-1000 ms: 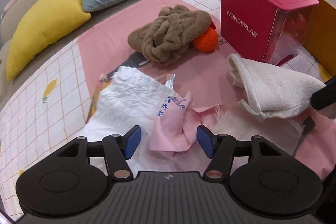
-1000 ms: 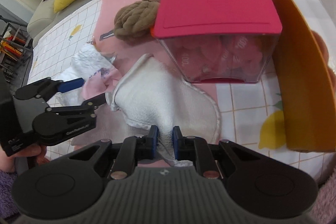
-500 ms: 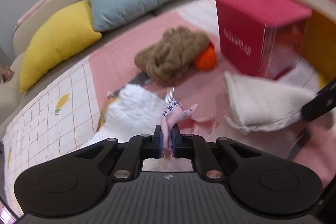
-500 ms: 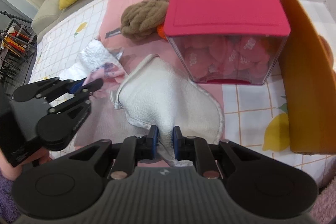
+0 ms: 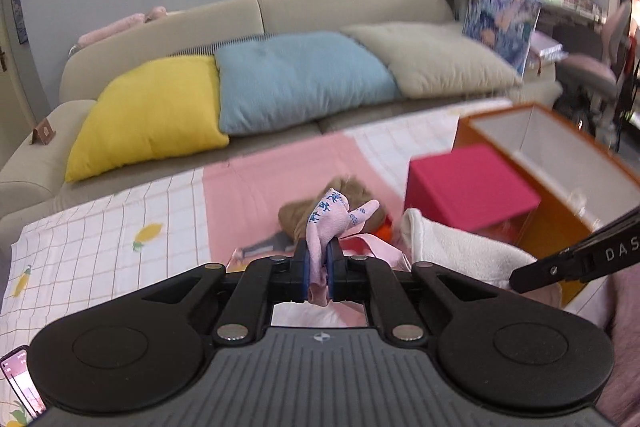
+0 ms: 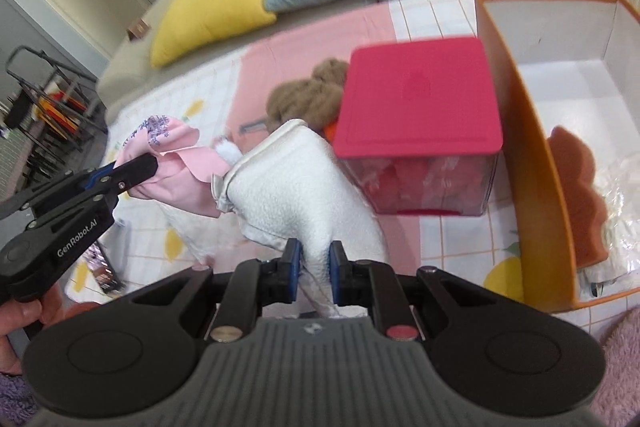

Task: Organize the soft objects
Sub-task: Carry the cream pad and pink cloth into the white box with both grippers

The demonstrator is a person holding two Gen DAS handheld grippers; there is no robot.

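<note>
Sofa [image 5: 340, 11] cushions, yellow [image 5: 152, 115], blue [image 5: 296, 79] and beige [image 5: 436, 63], fill the far side of both views; only the left wrist view takes in the grey wall and the cluttered shelves at right, blurred past reading. Spread before the sofa is a checked cloth with lemon prints [image 5: 100, 227] and a pink sheet [image 5: 272, 183] over it. The right wrist view alone looks down into the orange box [image 6: 532, 163], white inside, where a scalloped brown sponge-like piece [image 6: 576, 187] lies, partly cut off by the box wall. Beside the box stands a clear container with a magenta lid [image 6: 420, 95], its contents only a red blur. Behind it a fuzzy brown bundle [image 6: 304, 99] is half hidden, and an orange thing next to it barely shows.

The right gripper [image 6: 313, 269] has its jaws narrowed onto a fold of the thick white terry cloth [image 6: 296, 187], which hangs lifted off the sheet. The left gripper [image 5: 318, 273] has its jaws pinched tight on a thin pink cloth with blue print [image 5: 332, 219], raised clear of the surface just left of the white one. A phone's corner [image 5: 18, 383] peeks in at the lower left
</note>
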